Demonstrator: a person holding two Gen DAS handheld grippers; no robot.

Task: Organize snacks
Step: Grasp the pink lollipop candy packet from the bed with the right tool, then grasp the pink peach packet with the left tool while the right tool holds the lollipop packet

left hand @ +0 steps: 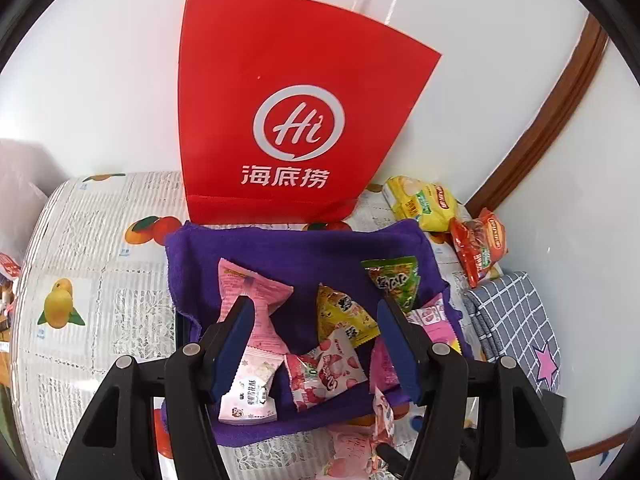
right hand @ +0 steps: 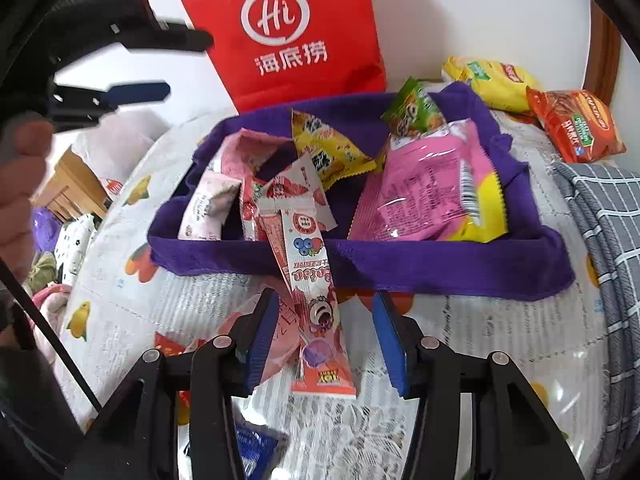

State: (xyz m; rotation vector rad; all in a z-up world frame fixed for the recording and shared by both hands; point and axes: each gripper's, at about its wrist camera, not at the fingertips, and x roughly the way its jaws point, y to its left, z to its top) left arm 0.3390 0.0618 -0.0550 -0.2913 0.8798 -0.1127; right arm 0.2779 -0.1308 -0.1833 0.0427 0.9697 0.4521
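On the near edge of the purple tray (right hand: pixel 360 256), a long pink snack stick (right hand: pixel 316 312) hangs half out. The right gripper (right hand: pixel 324 340) waits over it, fingers wide. The left gripper (left hand: pixel 316 344), fingers wide too, holds nothing. Next, I think: pinch the stick and drop it in.

This is a home, a lived-in room rather than a workplace. A table (left hand: pixel 100 248) wears a plastic cover printed with fruit, pushed against a plain white wall (left hand: pixel 100 80) with brown wooden trim (left hand: pixel 560 108) at its right edge. A red restaurant carrier bag (left hand: pixel 280 100) stands at the back edge. Beyond the left edge, wooden furniture (right hand: pixel 68 188) and heaped clothes or soft things (right hand: pixel 52 280) show.
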